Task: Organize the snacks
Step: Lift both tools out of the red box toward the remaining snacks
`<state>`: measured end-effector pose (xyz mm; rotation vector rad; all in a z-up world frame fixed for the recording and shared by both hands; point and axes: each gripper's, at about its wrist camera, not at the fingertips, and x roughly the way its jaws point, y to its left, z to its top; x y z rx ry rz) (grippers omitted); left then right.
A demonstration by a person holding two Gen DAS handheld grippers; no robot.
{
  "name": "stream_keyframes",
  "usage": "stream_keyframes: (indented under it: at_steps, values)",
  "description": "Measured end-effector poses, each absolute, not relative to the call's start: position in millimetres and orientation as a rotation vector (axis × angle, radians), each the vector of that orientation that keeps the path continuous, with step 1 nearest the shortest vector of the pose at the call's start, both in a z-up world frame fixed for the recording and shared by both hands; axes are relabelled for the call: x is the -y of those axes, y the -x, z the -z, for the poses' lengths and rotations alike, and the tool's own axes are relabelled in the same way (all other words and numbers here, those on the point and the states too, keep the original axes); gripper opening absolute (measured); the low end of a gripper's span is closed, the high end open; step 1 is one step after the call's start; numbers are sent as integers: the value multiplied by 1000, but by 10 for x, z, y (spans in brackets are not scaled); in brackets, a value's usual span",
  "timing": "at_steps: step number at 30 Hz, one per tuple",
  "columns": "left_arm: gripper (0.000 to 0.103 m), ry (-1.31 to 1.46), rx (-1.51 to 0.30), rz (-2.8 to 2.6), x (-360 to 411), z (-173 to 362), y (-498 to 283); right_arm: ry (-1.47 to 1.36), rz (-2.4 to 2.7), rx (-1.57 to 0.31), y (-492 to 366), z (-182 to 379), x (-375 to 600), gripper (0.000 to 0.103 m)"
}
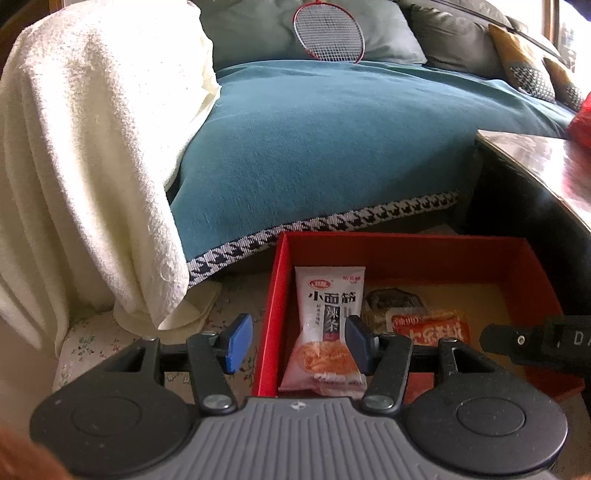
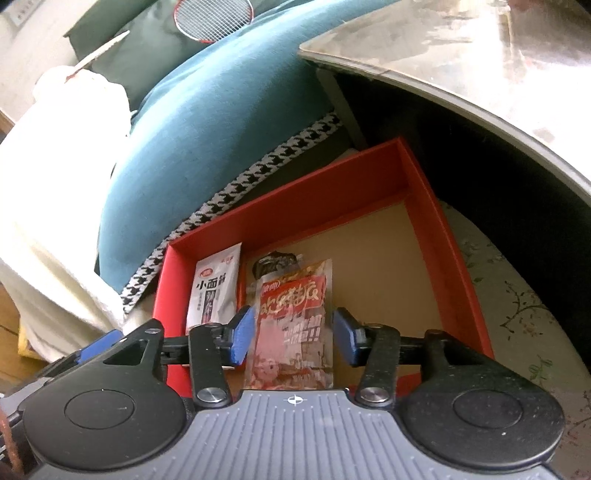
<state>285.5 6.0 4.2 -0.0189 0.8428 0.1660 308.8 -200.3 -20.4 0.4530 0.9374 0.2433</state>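
Note:
A red box (image 1: 406,245) with a tan floor sits on a floral-patterned surface. Inside lie a white snack packet (image 1: 328,317), a red-orange packet (image 1: 430,328) and a dark-wrapped snack (image 1: 393,299). My left gripper (image 1: 298,343) hovers open above the box's left wall, its right pad over the white packet without pressing it. In the right wrist view, my right gripper (image 2: 293,339) is open above the red-orange packet (image 2: 291,325). That packet lies flat between the pads, clear of both. The white packet (image 2: 216,288) lies to its left, the dark snack (image 2: 275,262) behind it.
A sofa under a teal blanket (image 1: 332,147) rises just behind the box, with a cream towel (image 1: 92,166) draped at the left. A badminton racket (image 1: 328,33) leans on the cushions. A glossy table top (image 2: 480,62) overhangs the box's right side.

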Motion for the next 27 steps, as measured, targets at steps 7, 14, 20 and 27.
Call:
stream_keyframes:
  at_steps: [7, 14, 20, 27]
  values:
    - [50, 25, -838, -159, -80, -90, -2702, -398, -231, -918, -2928, 129, 1955, 66]
    - [50, 34, -840, -138, -90, -132, -2523, -297, -220, -888, -2654, 38, 1855, 70]
    - [50, 47, -846, -117, -85, -159, -2357, -281, -233, -884, -2433, -1, 1853, 72]
    - [50, 48, -848, -81, -59, -198, -2133, -270, -234, -890, -2173, -6, 1838, 72]
